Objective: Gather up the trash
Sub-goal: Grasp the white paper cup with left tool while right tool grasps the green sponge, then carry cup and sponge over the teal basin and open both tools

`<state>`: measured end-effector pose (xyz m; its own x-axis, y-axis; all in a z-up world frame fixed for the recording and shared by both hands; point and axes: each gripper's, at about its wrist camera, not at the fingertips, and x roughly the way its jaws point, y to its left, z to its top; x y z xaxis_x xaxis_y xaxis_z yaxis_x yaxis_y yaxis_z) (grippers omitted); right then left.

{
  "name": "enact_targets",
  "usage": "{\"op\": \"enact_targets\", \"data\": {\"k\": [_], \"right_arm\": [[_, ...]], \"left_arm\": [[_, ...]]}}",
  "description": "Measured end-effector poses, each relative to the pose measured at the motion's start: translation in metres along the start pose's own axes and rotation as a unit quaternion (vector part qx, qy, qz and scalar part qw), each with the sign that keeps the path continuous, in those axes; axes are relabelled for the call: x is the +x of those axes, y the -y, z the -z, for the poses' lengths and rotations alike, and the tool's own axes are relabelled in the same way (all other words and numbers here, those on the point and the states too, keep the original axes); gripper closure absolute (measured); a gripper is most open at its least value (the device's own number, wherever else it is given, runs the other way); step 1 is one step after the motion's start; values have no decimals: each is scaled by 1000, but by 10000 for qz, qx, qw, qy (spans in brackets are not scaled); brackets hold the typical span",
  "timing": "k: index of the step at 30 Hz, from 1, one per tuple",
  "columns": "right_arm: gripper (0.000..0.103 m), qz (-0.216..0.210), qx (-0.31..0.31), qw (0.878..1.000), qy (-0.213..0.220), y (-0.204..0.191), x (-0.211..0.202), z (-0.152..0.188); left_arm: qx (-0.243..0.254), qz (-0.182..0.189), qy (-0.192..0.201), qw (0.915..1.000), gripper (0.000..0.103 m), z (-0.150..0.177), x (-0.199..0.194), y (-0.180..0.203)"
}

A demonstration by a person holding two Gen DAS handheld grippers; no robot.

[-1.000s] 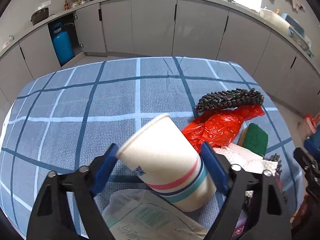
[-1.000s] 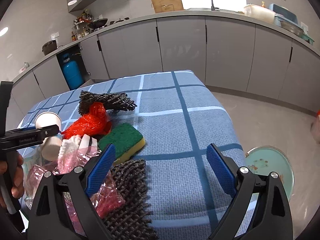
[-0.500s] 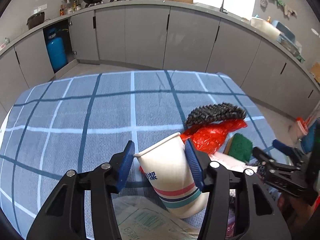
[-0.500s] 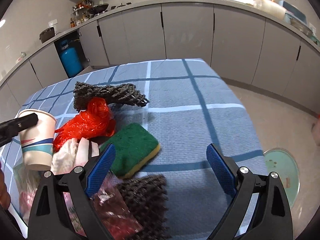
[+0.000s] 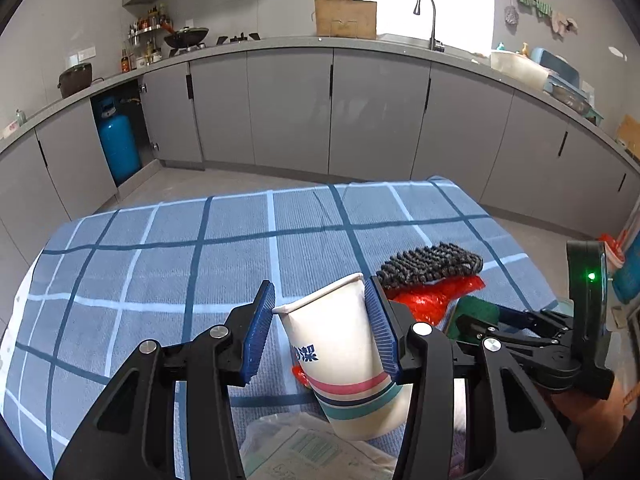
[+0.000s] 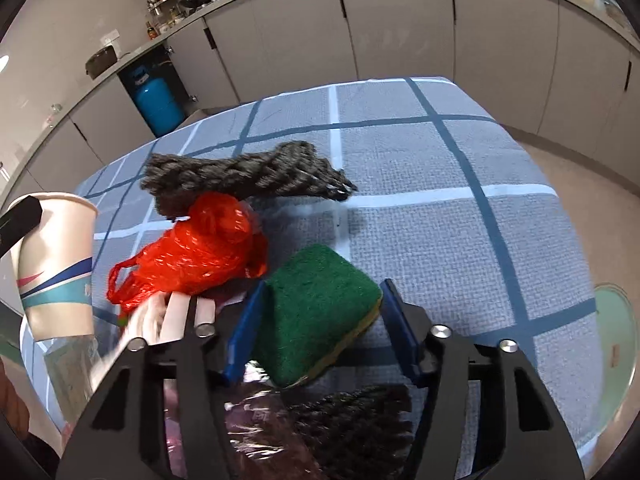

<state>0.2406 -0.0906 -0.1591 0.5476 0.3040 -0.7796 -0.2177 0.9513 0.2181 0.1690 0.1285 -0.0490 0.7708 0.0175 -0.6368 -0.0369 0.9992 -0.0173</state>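
Note:
My left gripper is shut on a white paper cup with red, blue and teal stripes, held upright just above the table; the cup also shows in the right wrist view. My right gripper has its blue pads on both sides of a green and yellow sponge lying on the cloth, closing on it. A red plastic bag and a dark knitted cloth lie beyond the sponge.
A blue checked tablecloth covers the table. A clear plastic wrapper lies under the cup. White tubes, pink crinkled plastic and a second dark knitted cloth lie near the right gripper. A round lid lies on the floor right.
My left gripper closed on the cup and raised it upright. My right gripper moved forward and down over the sponge and narrowed around it.

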Motion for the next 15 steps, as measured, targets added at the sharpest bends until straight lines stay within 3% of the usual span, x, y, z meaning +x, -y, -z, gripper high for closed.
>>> {"op": "enact_targets", "data": {"k": [2,5,15], "right_arm": [[66,-43,-35,9999,123,0,-5,-1],[76,-108,-66,9996,253,1,-13,-4],[83,-287,-147,9971,686,-3,-45,-2]], "left_arm": [[-14,7,31,10000,56,-2,-1,-2],[-11,22,72,10000,56,-4,-3,-2],[75,50,209,9997,56,-12,-13,6]]}}
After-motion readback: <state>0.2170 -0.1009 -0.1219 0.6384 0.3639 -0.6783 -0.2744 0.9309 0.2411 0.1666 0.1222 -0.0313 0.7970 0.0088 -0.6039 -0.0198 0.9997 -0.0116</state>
